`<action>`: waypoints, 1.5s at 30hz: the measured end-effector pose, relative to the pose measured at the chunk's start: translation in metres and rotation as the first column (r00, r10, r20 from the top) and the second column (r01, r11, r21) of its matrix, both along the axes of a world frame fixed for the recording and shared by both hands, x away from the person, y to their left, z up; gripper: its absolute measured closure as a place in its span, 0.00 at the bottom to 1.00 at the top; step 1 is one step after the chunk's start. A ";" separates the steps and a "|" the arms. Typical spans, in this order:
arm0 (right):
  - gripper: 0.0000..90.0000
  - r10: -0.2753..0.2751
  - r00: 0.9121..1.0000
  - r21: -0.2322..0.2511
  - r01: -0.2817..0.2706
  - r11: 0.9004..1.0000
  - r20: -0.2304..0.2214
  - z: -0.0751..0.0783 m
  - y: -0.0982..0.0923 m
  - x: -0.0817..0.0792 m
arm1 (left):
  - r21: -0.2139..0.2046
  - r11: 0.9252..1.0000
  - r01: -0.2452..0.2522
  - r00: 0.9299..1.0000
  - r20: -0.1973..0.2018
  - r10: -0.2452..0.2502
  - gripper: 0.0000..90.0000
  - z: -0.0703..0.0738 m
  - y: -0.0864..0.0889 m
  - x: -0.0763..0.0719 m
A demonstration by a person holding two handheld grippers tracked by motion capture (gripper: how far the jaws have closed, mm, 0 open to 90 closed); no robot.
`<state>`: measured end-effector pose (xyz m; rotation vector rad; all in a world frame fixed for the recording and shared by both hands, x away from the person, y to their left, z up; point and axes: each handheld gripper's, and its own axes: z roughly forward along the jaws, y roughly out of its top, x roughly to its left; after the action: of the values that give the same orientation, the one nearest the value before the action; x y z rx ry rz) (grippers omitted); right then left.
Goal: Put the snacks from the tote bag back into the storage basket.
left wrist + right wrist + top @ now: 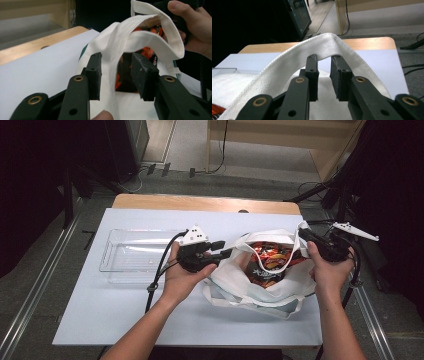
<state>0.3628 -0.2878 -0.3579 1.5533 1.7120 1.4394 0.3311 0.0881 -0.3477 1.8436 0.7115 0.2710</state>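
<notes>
At frame centre the tote [260, 275] sits on the table [90, 315], snack packs [270, 257] inside: the left gripper [116, 75], jaws spread and touching nothing, faces its near rim, while the right gripper [324, 75] is parted under the strap [287, 62].

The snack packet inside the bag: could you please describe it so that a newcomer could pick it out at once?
Start at the white table and find the white cloth tote bag lying on its right half, beside the clear plastic tray. Look into the bag's open mouth: the snack packet sits there. Its glossy red, orange and black print is the only bright colour among pale things.
</notes>
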 end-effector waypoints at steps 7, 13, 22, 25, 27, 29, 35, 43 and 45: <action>0.74 0.001 1.000 0.012 -0.001 1.000 0.029 0.002 -0.001 -0.004 | 0.113 0.993 -0.025 0.996 0.085 0.015 0.61 0.002 -0.027 -0.002; 0.67 0.012 0.998 -0.002 -0.012 1.000 0.055 0.005 0.001 -0.012 | 0.119 0.992 -0.031 0.994 0.111 0.017 0.60 0.013 -0.041 0.005; 0.51 0.033 0.993 -0.050 -0.028 0.998 0.117 0.013 0.006 -0.027 | 0.127 0.992 -0.021 0.996 0.094 0.010 0.92 0.021 -0.049 0.014; 0.47 0.026 0.990 -0.048 -0.020 0.999 0.135 0.016 0.004 -0.034 | 0.083 0.996 -0.012 0.999 0.037 0.009 0.94 0.022 -0.045 0.020; 0.47 0.022 0.989 -0.040 -0.016 0.999 0.147 0.016 0.002 -0.041 | 0.068 0.998 -0.011 1.000 0.024 0.010 0.94 0.022 -0.043 0.022; 0.49 0.032 0.986 -0.038 -0.026 0.999 0.165 0.015 0.003 -0.049 | 0.062 0.998 -0.013 1.000 0.017 0.012 0.94 0.022 -0.043 0.023; 0.54 0.057 0.973 -0.062 -0.044 0.997 0.223 0.006 0.016 -0.080 | 0.049 0.999 -0.021 1.000 0.010 0.020 0.94 0.022 -0.042 0.024; 0.94 0.139 0.972 -0.080 -0.126 0.989 0.189 -0.031 0.039 -0.103 | 0.031 0.999 -0.021 1.000 -0.006 0.021 0.93 0.021 -0.042 0.024; 0.97 0.152 0.974 -0.106 -0.135 0.985 0.168 -0.036 0.044 -0.100 | 0.031 0.999 -0.021 1.000 -0.007 0.021 0.91 0.021 -0.042 0.024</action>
<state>0.2624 -0.2440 -0.3937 1.2362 1.7884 1.4941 0.3547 0.0457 -0.3266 1.8681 0.7355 0.2909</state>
